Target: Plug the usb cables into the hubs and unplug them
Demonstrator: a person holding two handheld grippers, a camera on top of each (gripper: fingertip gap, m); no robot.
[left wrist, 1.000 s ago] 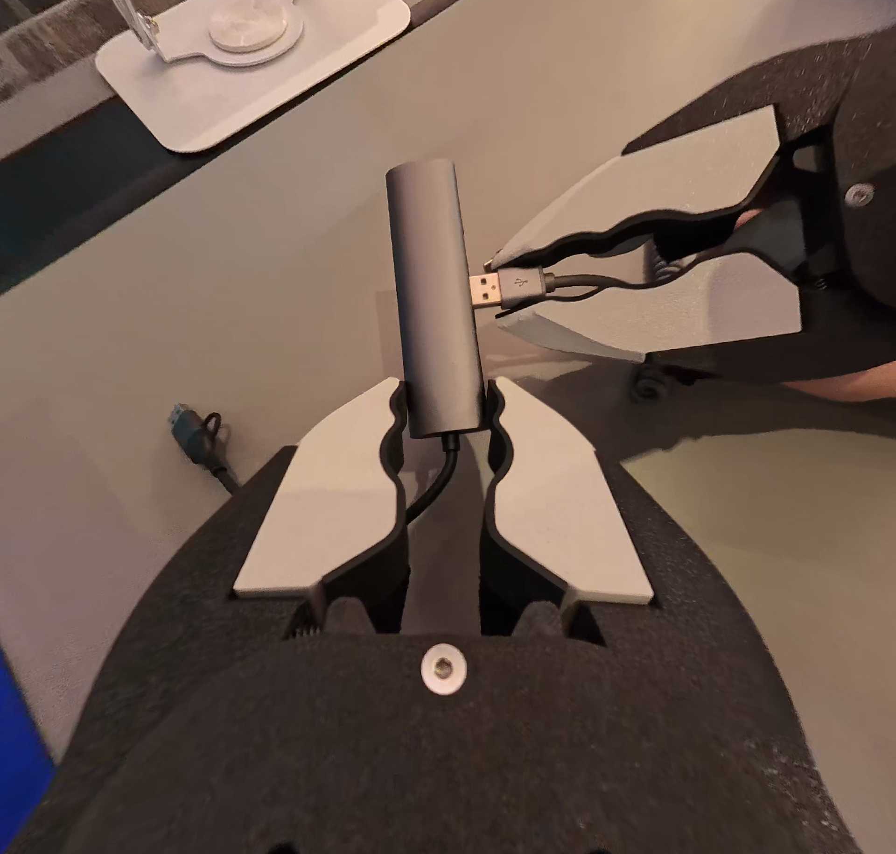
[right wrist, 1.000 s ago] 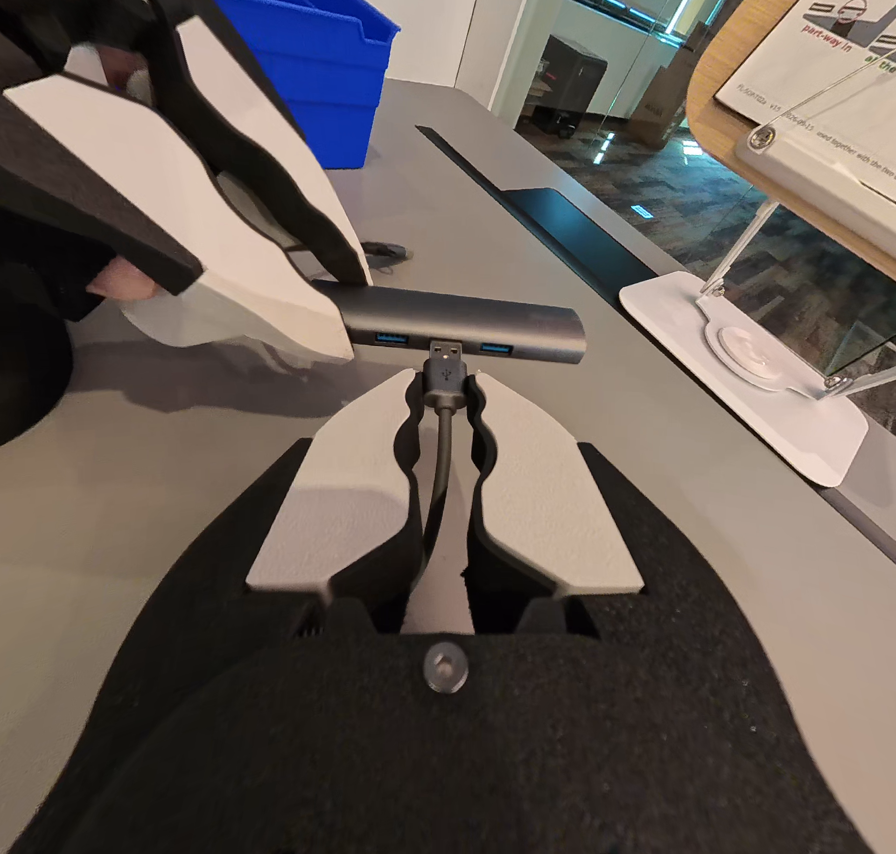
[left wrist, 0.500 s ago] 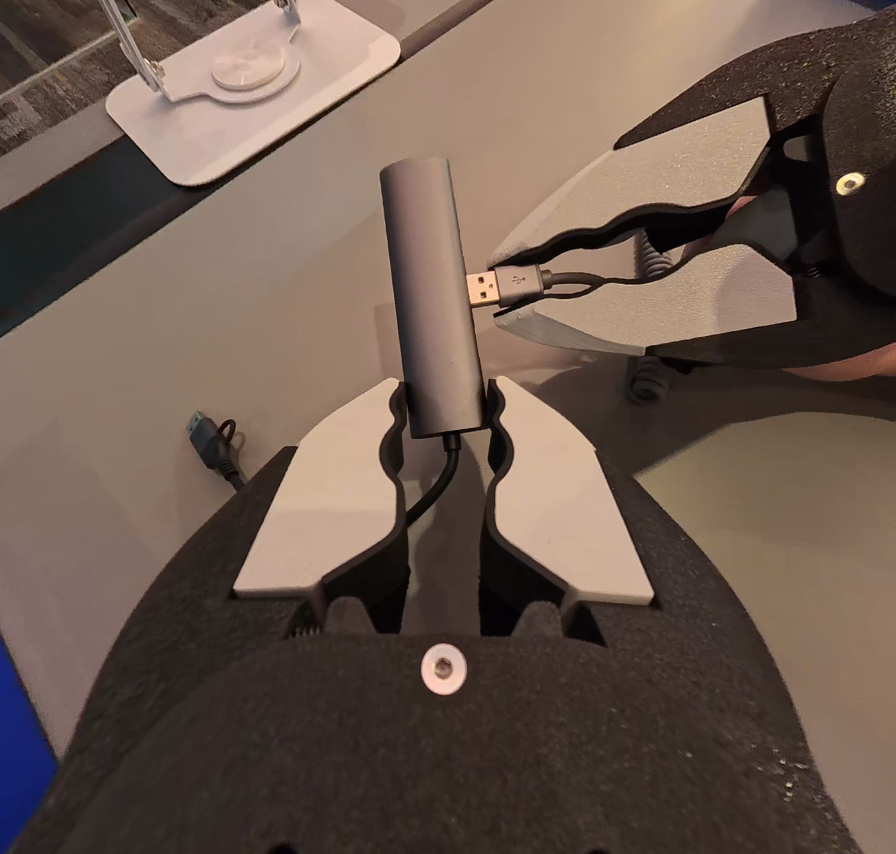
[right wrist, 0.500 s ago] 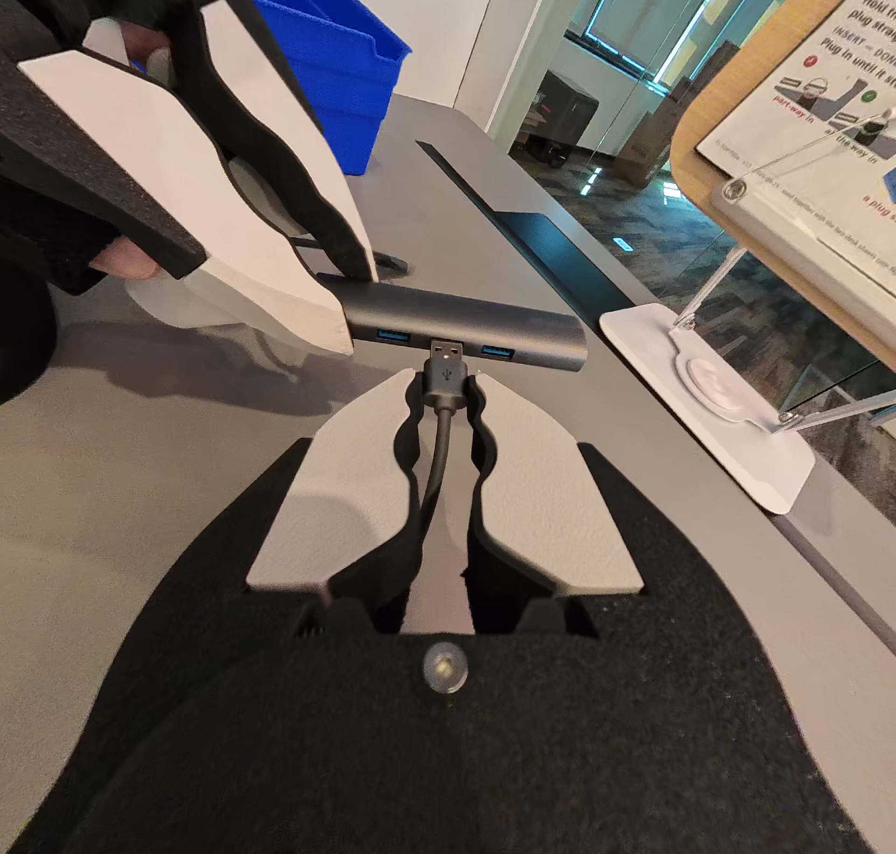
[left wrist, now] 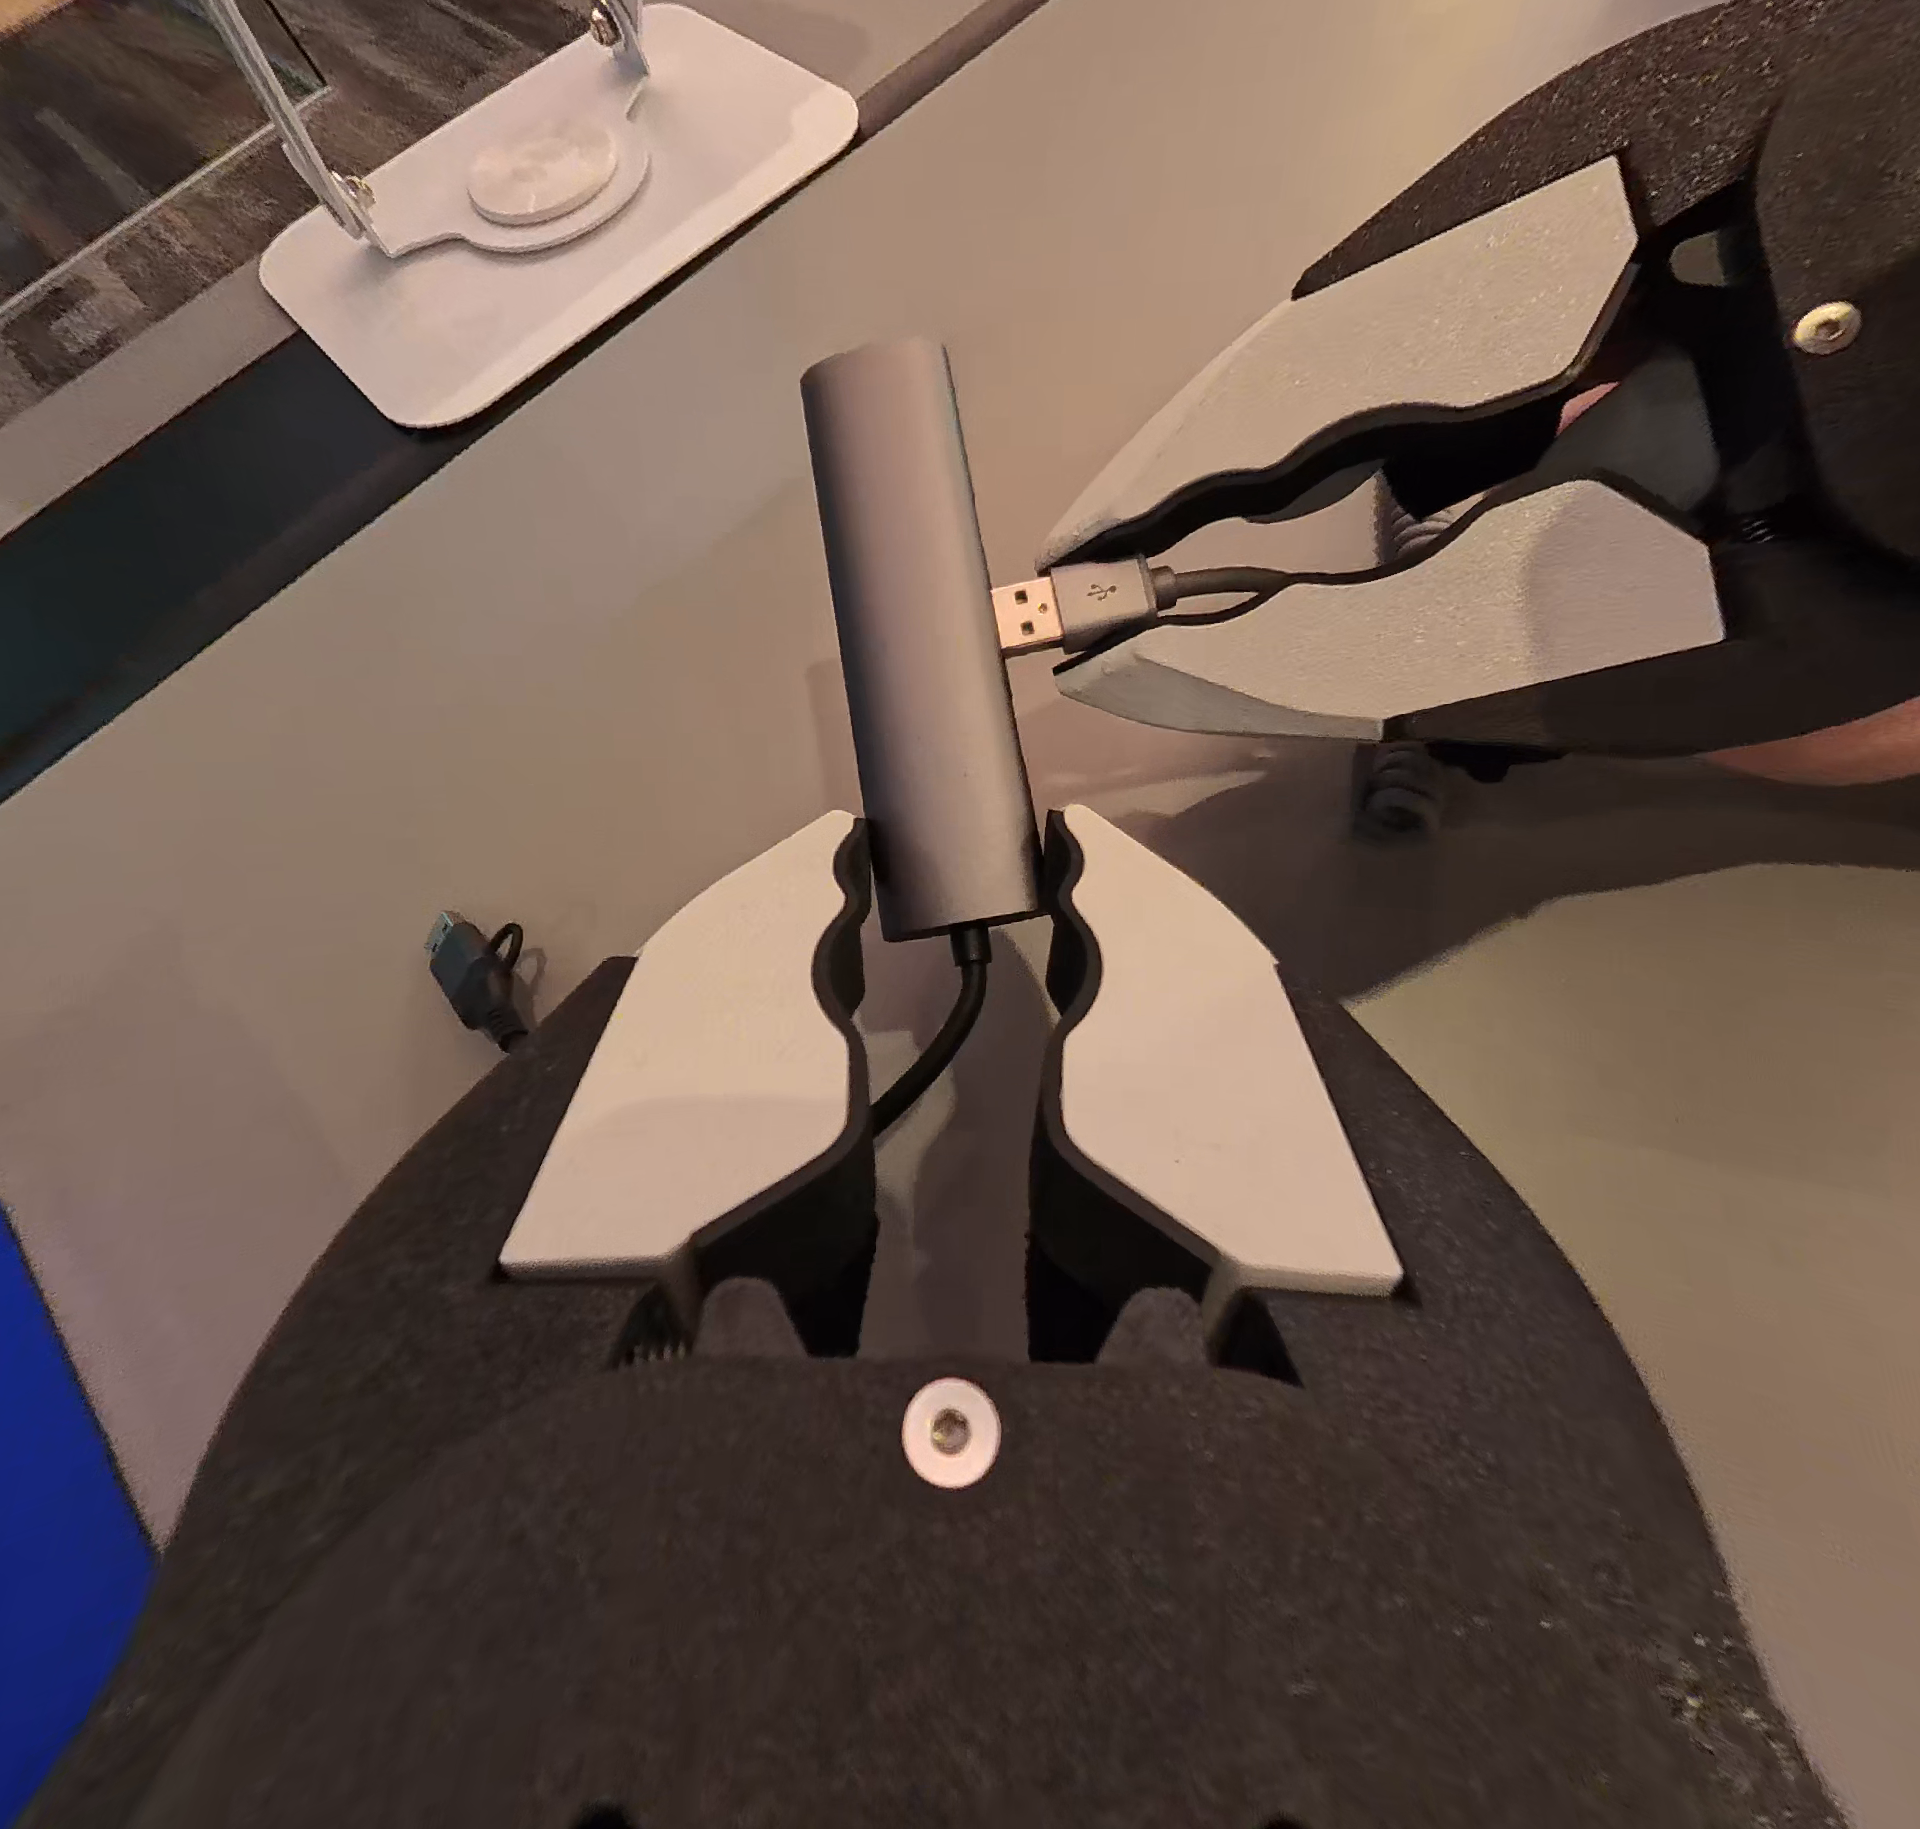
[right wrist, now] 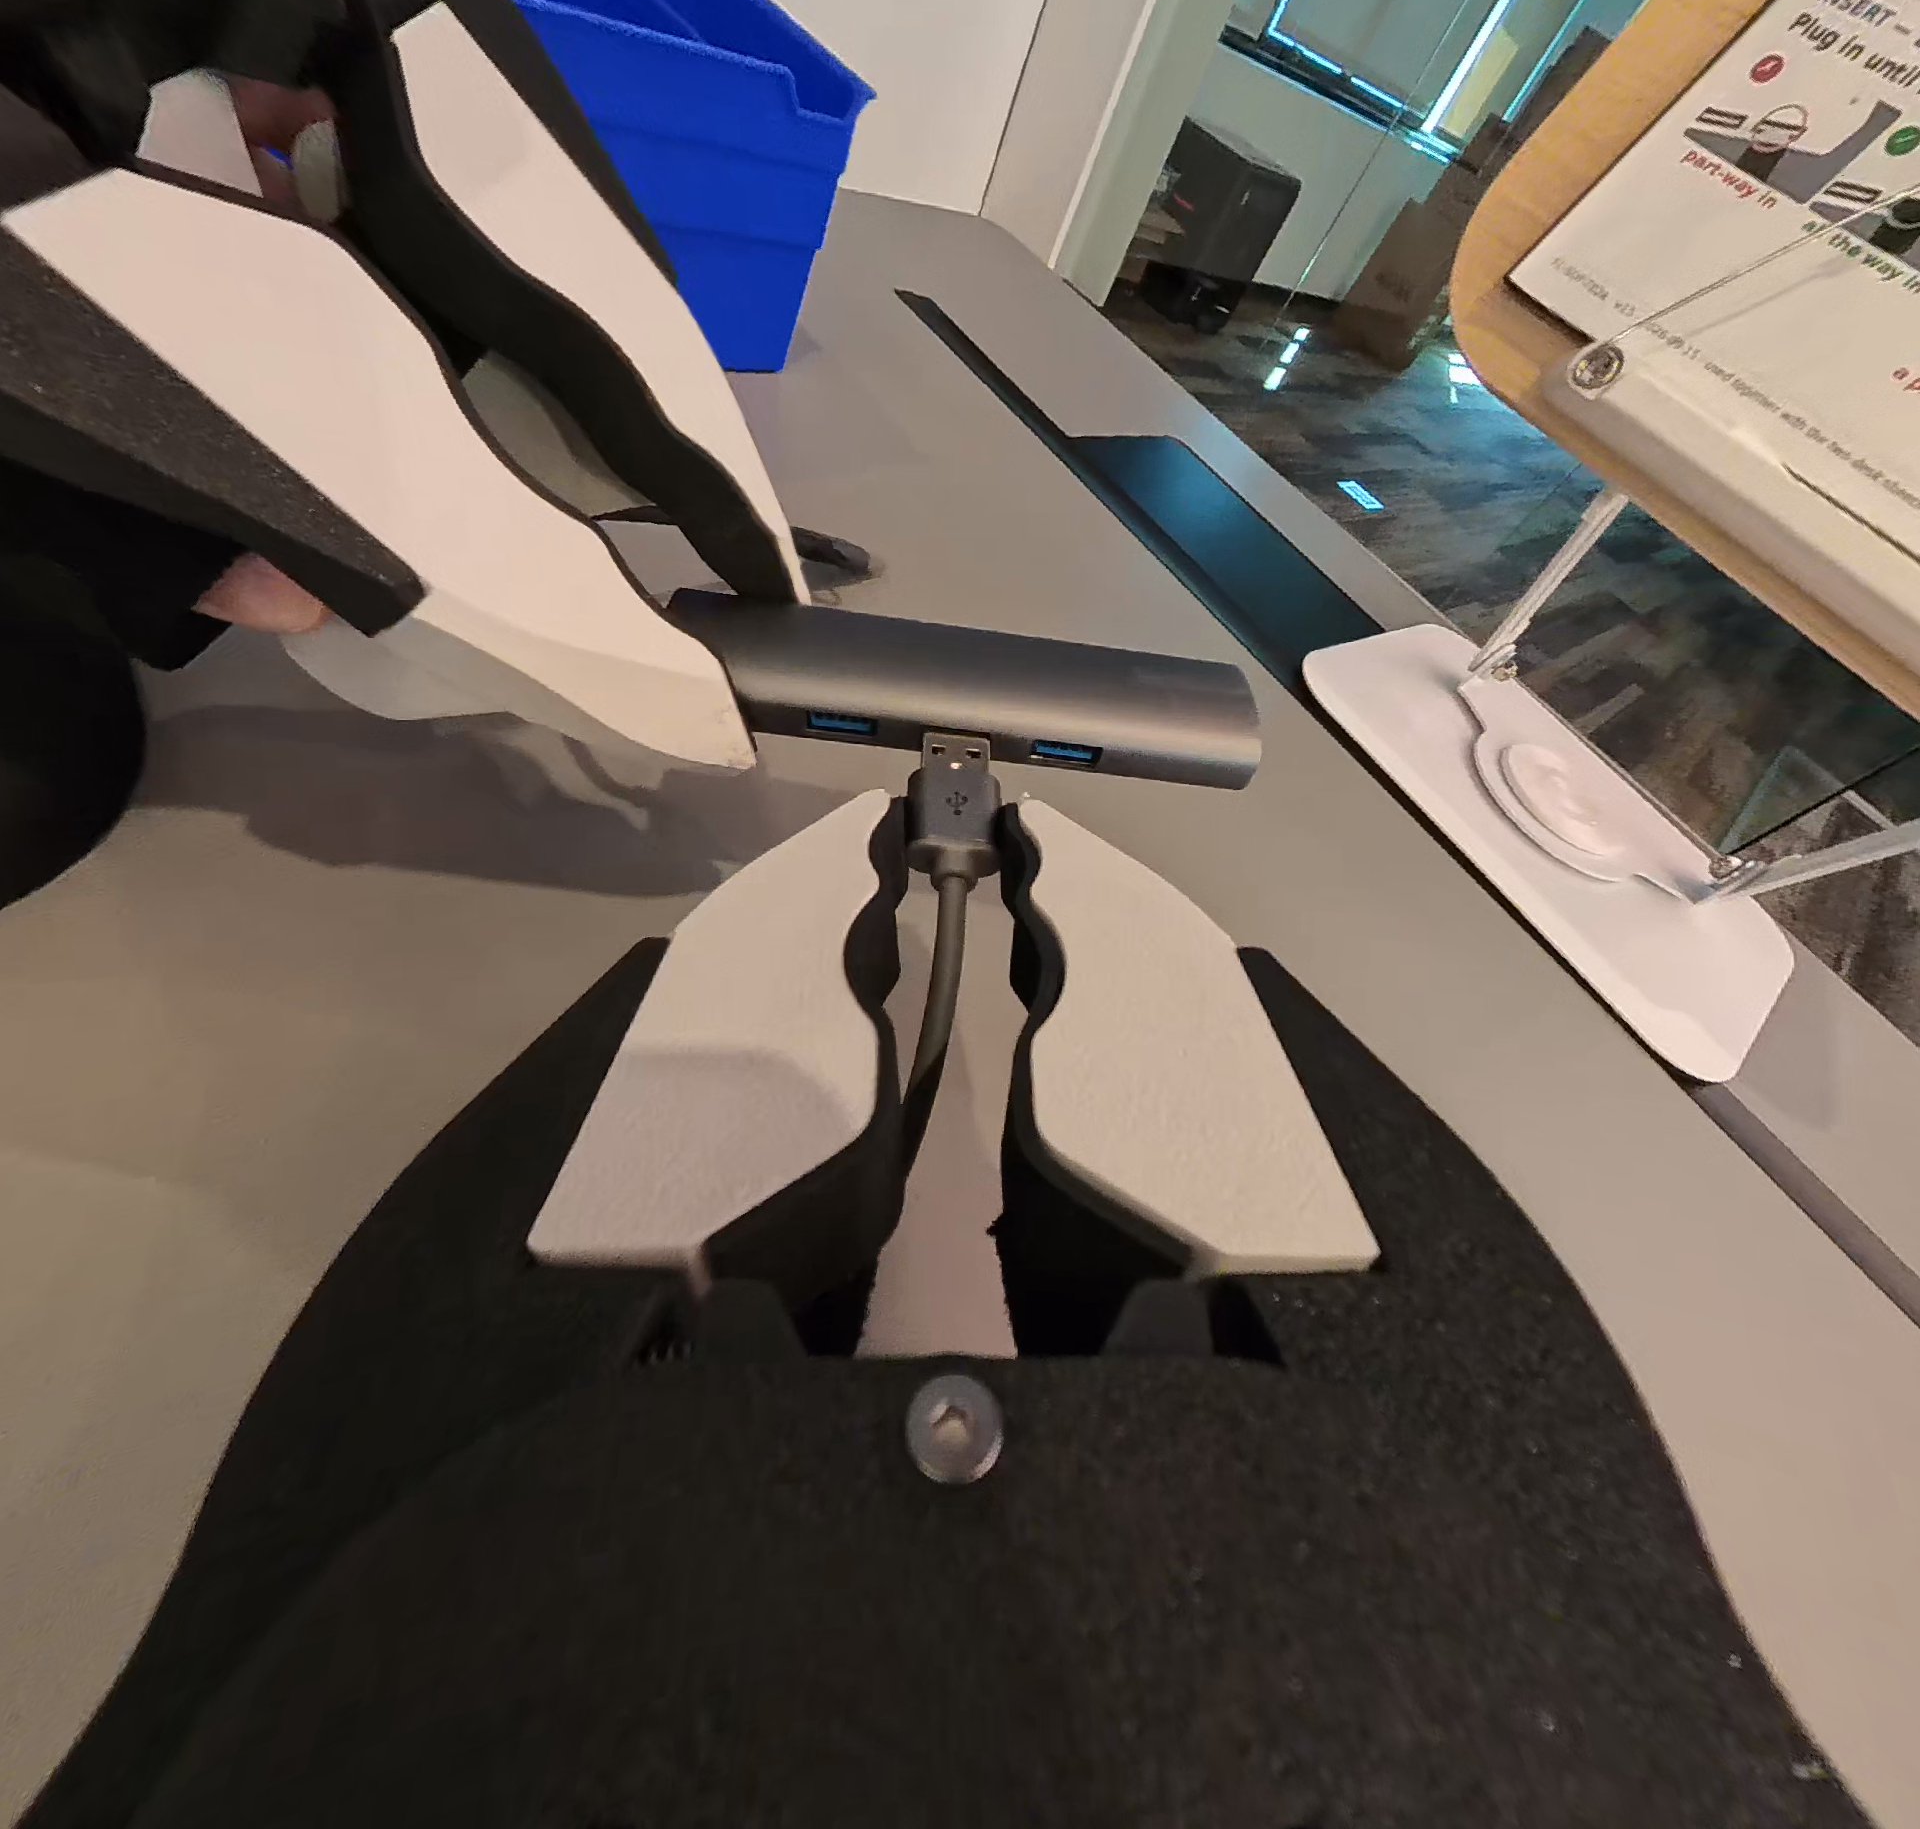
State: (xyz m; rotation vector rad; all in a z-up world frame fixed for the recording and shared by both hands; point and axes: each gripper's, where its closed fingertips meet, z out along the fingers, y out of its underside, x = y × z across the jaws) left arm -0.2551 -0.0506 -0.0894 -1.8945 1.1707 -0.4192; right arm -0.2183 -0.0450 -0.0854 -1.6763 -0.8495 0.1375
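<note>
My left gripper [left wrist: 954, 829] is shut on the cable end of a dark grey USB hub [left wrist: 914, 616], held above the grey table [left wrist: 520, 699]. In the right wrist view the hub [right wrist: 987, 673] lies crosswise with two blue ports showing on its near side. My right gripper [right wrist: 954, 808] is shut on a grey USB-A plug [right wrist: 954, 792]. The plug's metal tip sits at the hub's side between the two blue ports. In the left wrist view the plug [left wrist: 1081, 600] meets the hub's right side, most of its metal showing.
The hub's own cable connector [left wrist: 468, 969] lies on the table at left. A white stand base [left wrist: 540, 221] holding a sign board [right wrist: 1714, 179] sits at the table's far edge beside a dark cable slot [right wrist: 1143, 470]. Blue bins [right wrist: 707, 148] stand behind the left gripper. The gap from one gripper's tips to the other's is roughly 4 cm.
Both grippers have lifted and tilted slightly together. The plug stays at the hub's side with its metal still showing, at about the same depth.
</note>
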